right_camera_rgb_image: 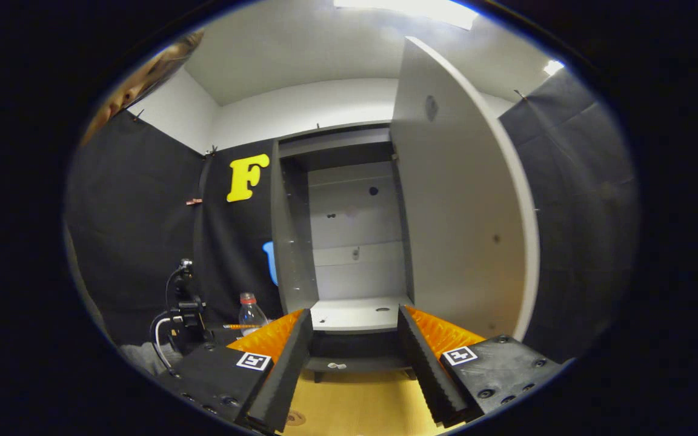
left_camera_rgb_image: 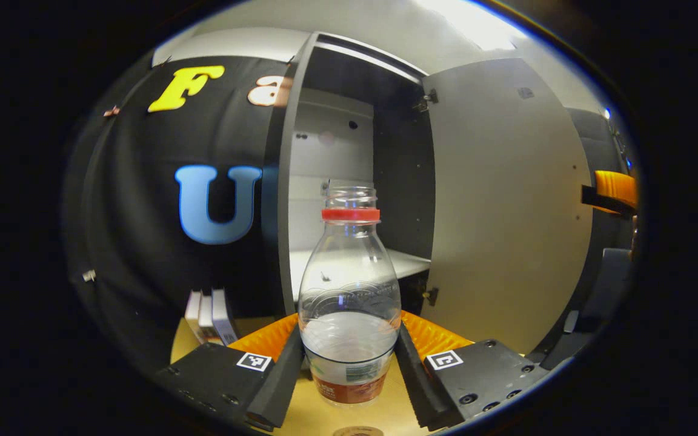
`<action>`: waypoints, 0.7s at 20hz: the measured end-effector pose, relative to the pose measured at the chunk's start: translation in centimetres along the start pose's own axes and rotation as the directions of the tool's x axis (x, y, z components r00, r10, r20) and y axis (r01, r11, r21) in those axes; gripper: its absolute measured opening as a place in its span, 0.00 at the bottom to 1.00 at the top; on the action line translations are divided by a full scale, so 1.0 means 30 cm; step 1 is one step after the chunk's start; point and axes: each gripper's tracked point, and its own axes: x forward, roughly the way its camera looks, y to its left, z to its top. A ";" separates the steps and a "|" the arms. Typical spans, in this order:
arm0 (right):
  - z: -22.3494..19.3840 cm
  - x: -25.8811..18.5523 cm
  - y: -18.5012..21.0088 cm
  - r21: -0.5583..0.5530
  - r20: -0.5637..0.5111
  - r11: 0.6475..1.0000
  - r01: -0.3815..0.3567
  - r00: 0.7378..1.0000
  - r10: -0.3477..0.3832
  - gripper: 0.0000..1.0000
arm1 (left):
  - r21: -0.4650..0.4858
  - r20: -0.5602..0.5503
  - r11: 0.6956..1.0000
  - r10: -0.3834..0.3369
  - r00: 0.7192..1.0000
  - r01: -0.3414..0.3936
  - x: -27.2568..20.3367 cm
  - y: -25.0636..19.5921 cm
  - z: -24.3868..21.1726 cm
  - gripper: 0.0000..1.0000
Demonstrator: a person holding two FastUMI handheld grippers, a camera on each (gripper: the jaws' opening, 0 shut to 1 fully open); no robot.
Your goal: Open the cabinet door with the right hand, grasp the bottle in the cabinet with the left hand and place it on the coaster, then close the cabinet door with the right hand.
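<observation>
Left tool [left_camera_rgb_image: 349, 357] is clamped on the bottle [left_camera_rgb_image: 349, 290] before the open cabinet [left_camera_rgb_image: 349, 151], while right tool [right_camera_rgb_image: 354, 363] has its fingers apart.

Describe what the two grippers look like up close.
Each gripper, left and right, has two long fingers with ribbed inner faces on blocky bolted bases, each base carrying a square black-and-white marker tag. Looped cables hang by the left gripper in the right gripper view.

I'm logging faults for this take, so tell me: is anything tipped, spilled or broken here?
Nothing stands out. The bottle is upright between the left gripper fingers, part full, no cap visible on its neck, no spill visible. The cabinet door stands open on its hinges.
</observation>
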 end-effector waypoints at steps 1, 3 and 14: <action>-0.012 0.034 0.031 -0.005 0.012 0.999 -0.031 0.999 0.031 0.87 | -0.034 -0.007 0.999 0.017 1.000 -0.017 -0.009 0.020 -0.041 0.78; -0.070 0.107 0.063 -0.021 0.005 0.998 -0.065 0.998 0.065 0.87 | -0.068 -0.034 0.996 0.048 0.998 -0.050 -0.011 0.055 -0.140 0.78; -0.388 0.318 0.094 -0.058 -0.162 0.985 -0.165 0.975 0.154 0.98 | -0.103 -0.026 0.995 0.006 1.000 -0.009 -0.047 0.003 -0.614 0.78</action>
